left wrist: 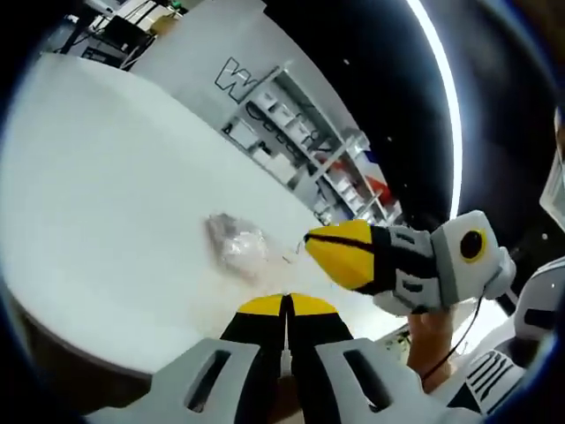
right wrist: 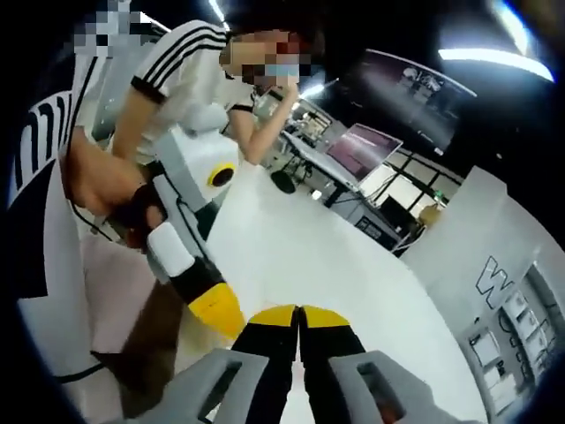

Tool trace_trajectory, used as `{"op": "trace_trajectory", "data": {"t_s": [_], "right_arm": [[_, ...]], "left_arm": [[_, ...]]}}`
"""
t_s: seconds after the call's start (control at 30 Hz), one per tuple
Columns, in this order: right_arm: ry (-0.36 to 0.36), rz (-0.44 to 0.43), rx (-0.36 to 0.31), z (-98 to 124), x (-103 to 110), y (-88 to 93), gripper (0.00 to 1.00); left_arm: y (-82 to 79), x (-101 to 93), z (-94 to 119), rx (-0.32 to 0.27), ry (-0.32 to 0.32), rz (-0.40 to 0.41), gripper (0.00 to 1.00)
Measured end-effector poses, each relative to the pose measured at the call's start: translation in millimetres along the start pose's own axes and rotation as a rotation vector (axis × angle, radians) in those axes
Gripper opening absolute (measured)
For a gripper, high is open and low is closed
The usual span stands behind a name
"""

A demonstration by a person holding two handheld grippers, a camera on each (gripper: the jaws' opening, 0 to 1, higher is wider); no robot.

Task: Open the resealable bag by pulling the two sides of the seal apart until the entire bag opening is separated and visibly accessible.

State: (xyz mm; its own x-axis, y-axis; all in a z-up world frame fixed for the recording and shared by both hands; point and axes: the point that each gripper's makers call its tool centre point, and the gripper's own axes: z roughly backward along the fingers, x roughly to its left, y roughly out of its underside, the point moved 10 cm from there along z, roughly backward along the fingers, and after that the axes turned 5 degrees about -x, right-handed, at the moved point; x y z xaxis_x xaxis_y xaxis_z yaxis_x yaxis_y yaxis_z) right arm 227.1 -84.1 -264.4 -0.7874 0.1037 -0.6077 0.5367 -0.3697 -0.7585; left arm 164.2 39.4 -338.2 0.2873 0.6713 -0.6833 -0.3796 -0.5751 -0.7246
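The white table carries a small clear bag, lying flat and apart from both tools. The left gripper and right gripper each show jaws pressed together, holding nothing, probably poised before reaching. The bag sits ahead of the left fingers, untouched, its seal apparently unopened

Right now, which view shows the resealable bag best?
The left gripper view: the resealable bag lies crumpled on the white table, ahead of the shut left gripper. The right gripper view looks across bare tabletop, with no bag visible.
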Motion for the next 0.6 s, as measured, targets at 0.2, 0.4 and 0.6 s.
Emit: {"op": "trace_trajectory", "data": {"t_s": [0.2,0.4,0.6], "right_arm": [[0.180,-0.003,-0.098,17.4,-23.8,-8.9,0.00],[-0.116,-0.137,0.002,13.5,2.2,1.4,0.14],[-0.162,-0.063,0.120,4.4,18.0,13.8,0.12]], "left_arm": [[2.2,0.7,-1.0,0.018,-0.007,0.003,0.01],[-0.2,-1.2,-0.2,0.006,-0.001,-0.005,0.01],[-1.3,-0.1,0.0,0.000,0.001,-0.009,0.01]]}}
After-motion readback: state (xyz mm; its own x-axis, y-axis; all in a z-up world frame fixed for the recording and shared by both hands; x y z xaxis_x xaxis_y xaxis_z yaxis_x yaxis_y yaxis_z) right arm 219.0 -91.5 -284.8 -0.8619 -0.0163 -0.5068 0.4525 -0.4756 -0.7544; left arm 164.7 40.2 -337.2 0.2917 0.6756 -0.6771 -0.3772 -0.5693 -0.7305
